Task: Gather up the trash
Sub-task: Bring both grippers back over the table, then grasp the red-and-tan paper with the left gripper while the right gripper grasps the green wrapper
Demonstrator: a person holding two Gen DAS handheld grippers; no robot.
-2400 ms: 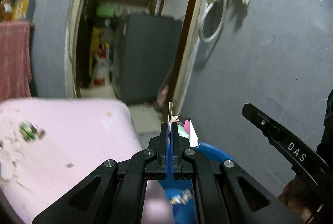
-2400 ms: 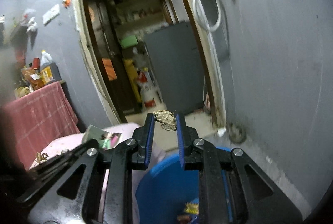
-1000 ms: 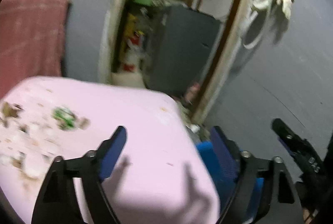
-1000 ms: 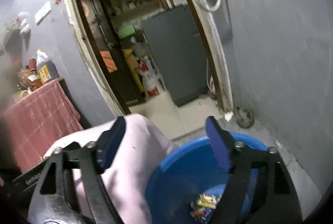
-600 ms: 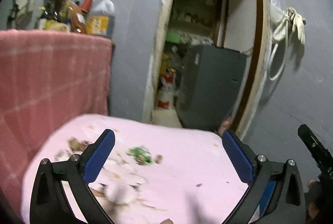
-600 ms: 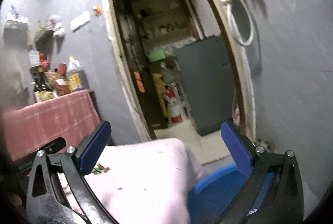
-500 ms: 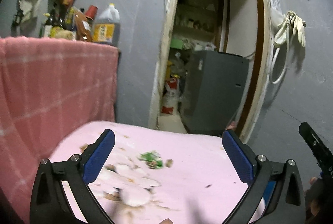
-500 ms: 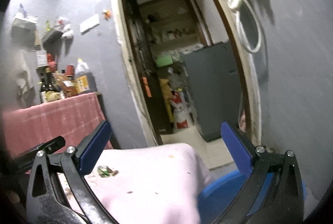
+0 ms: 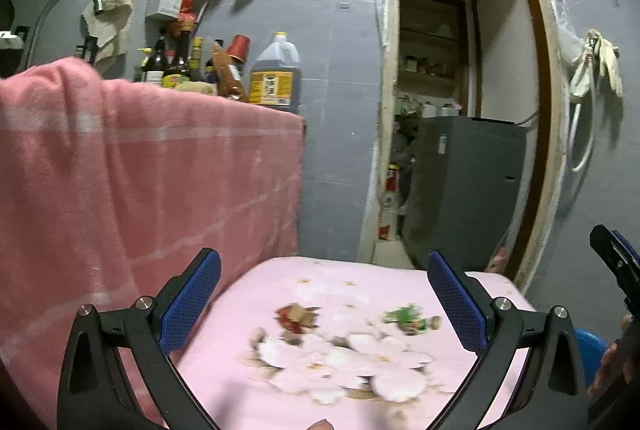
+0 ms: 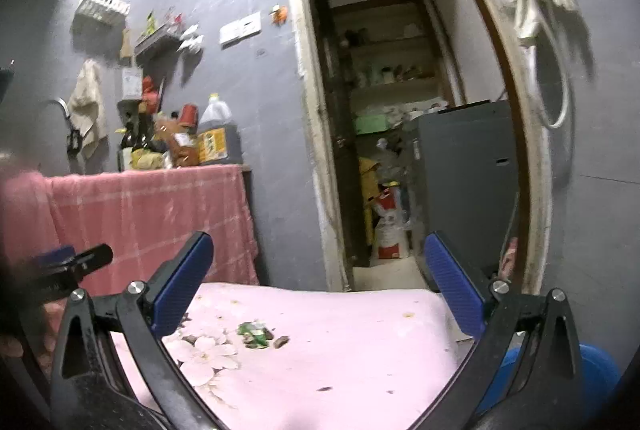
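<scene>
Trouble here would come mostly from the trash itself: the green wrapper (image 9: 406,317) and the small brown scrap (image 10: 281,341) beside it lie flat on the pink flowered cloth (image 10: 340,370), so we could pinch the fabric along with them, or mistake printed petals for litter. Our left gripper (image 9: 325,304) and right gripper (image 10: 318,292) both hover above the cloth with jaws spread wide and nothing between them. A red-brown scrap (image 9: 296,314) lies near the wrapper. The blue tub (image 10: 596,370) sits low at the right edge of the cloth, partly hidden by our right gripper, so a drop could miss it. Bottles (image 9: 276,74) crowd the shelf above the pink towel (image 9: 140,170), well apart from our reach; nothing blocks the way to the wrapper.
</scene>
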